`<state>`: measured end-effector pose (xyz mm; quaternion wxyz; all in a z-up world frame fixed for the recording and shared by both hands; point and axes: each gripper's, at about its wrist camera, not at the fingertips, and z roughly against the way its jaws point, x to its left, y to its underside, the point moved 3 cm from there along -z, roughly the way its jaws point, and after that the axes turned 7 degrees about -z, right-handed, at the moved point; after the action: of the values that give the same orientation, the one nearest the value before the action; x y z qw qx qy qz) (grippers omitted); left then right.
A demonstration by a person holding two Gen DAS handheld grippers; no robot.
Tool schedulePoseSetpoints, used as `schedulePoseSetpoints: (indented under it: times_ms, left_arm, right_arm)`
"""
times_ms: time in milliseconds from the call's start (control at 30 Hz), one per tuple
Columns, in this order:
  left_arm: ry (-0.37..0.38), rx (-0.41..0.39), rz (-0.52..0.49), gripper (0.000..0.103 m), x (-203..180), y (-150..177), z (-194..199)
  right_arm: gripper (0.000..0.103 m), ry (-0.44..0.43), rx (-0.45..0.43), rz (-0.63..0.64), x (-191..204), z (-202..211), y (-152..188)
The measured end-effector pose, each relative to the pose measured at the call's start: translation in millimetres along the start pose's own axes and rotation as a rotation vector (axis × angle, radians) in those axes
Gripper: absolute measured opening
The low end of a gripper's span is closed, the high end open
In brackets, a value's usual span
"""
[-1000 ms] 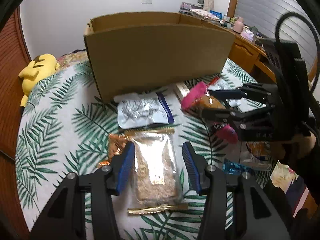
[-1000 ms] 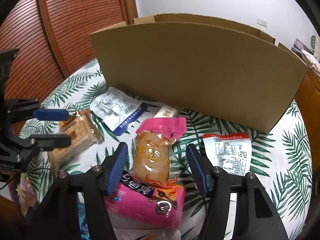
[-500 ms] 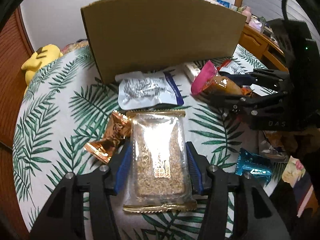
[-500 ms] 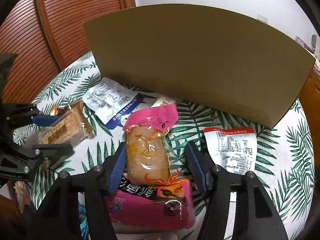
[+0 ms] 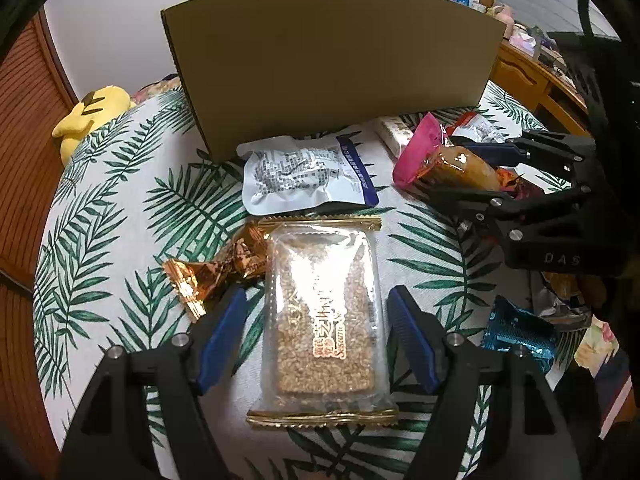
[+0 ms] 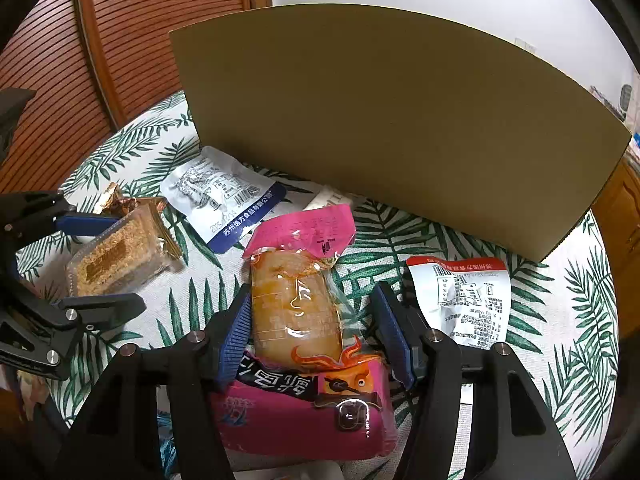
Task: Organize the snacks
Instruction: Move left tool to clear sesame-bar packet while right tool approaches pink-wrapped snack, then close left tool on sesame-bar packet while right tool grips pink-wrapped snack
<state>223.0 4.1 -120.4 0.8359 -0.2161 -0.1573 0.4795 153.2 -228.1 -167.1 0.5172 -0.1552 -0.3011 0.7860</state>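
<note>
Facing cardboard box (image 5: 332,68), contents hidden

Cardboard box (image 5: 332,68) stands at the far side of the table (image 5: 100,208). Flat pouch (image 5: 308,176) lies just in front of the box, touching its wall. Sesame bar pack (image 5: 322,312) lies near of the pouch, between the left gripper (image 5: 316,332) fingers. Foil candy (image 5: 216,268) touches the bar pack's left edge. Right of the pouch: sausage pack (image 6: 296,308), between the right gripper (image 6: 316,336) fingers, its near end resting on another snack pack (image 6: 304,416). Second flat pouch (image 6: 464,300) lies right of the sausage pack, in front of the box's right end. Small wrapped candy (image 5: 516,336) at near right. Plush toy (image 5: 96,108) far left, beyond the table.
</note>
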Motion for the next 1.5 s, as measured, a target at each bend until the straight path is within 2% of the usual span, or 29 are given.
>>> schedulePoseSetpoints:
  times_ms: [433, 500, 567, 667, 700, 1033, 1500]
  left_arm:
    - [0.015, 0.024, -0.02, 0.077, 2.0, -3.4, -2.9]
    - [0.02, 0.017, -0.018, 0.067, 3.4, -3.2, -0.9]
    - [0.02, 0.008, -0.006, 0.049, 6.4, -2.7, 2.6]
    - [0.02, 0.002, -0.005, 0.044, 7.3, 0.6, 5.9]
    - [0.019, -0.001, -0.004, 0.044, 7.1, 1.9, 7.0]
    - [0.056, -0.094, 0.037, 0.043, 4.5, 7.9, 30.4]
    - [0.04, -0.286, 0.075, 0.044, 3.8, -21.8, 79.9]
  right_arm:
    - [0.061, 0.001, 0.0, 0.001, -0.6, -0.4, 0.1]
    - [0.062, 0.001, 0.001, 0.002, -0.6, -1.0, 0.0]
    - [0.061, 0.0, 0.002, 0.002, -0.4, -1.1, -0.6]
    - [0.056, 0.004, -0.001, 0.02, 1.1, -0.7, -0.3]
    - [0.045, 0.003, 0.0, 0.032, 2.0, -0.4, 0.3]
    - [0.04, -0.022, -0.006, 0.019, -0.5, 9.3, 2.8]
    - [0.041, -0.074, -0.163, -0.049, -3.9, 73.1, -5.1]
